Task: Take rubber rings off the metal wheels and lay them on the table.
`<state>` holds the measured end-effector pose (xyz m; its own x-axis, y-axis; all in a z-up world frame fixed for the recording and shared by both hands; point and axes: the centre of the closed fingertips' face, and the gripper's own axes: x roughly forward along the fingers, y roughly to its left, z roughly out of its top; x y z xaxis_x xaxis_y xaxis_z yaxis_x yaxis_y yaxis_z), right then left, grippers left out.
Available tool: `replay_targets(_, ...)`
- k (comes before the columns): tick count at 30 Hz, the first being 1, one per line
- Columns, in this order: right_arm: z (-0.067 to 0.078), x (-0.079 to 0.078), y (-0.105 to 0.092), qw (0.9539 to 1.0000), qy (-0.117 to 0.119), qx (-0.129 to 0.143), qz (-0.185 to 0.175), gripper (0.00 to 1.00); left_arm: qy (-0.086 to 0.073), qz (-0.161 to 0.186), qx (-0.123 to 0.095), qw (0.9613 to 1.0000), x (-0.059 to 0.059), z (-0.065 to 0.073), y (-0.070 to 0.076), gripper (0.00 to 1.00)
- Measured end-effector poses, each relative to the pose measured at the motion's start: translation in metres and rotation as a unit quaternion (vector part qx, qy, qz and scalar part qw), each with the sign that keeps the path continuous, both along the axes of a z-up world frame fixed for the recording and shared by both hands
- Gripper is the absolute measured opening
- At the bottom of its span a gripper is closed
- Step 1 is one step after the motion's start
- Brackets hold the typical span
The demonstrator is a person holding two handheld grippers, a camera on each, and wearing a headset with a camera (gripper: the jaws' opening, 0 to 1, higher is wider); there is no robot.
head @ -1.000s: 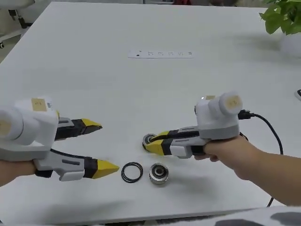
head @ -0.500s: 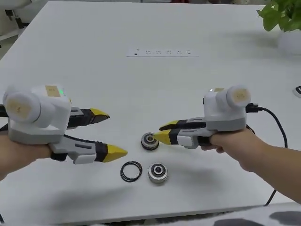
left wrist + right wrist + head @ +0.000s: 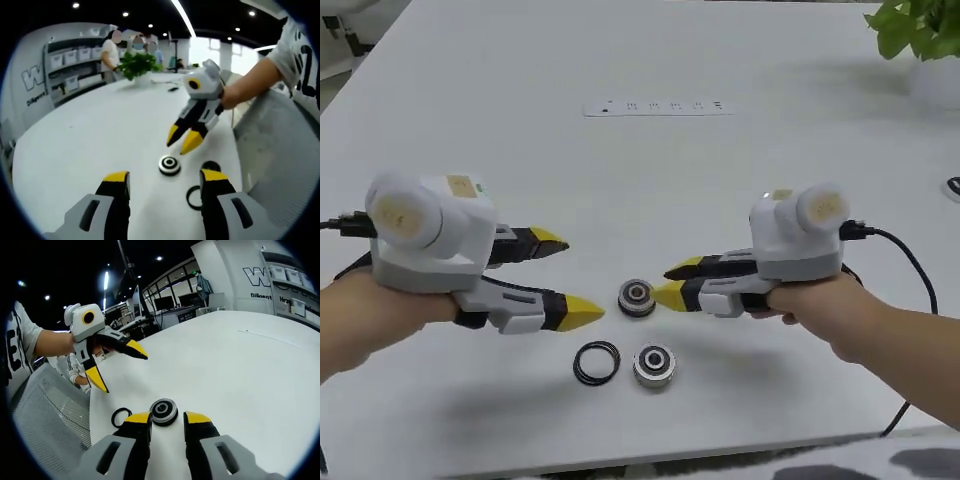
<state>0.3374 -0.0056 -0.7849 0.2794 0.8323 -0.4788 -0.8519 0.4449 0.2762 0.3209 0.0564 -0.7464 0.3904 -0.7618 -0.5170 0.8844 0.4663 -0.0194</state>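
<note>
Left gripper view: own jaw half-hides rubber ring point(image 3: 190, 198).

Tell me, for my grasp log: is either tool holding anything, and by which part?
Nothing is held. The left tool and the right tool are both open; a metal wheel lies just off the right tool's tips, ungripped.
</note>
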Motion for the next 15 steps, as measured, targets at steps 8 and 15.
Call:
replay_targets(8,-0.007,-0.001,0.0,0.9999,-0.005,-0.013,0.008,0.24,0.011,0.001,-0.003,0.9999,0.005,-0.008,-0.01,0.54)
replay_targets(15,-0.013,-0.007,0.003,0.9993,-0.014,-0.022,0.026,0.25,0.015,-0.006,-0.004,0.9999,0.006,-0.012,-0.023,0.51)
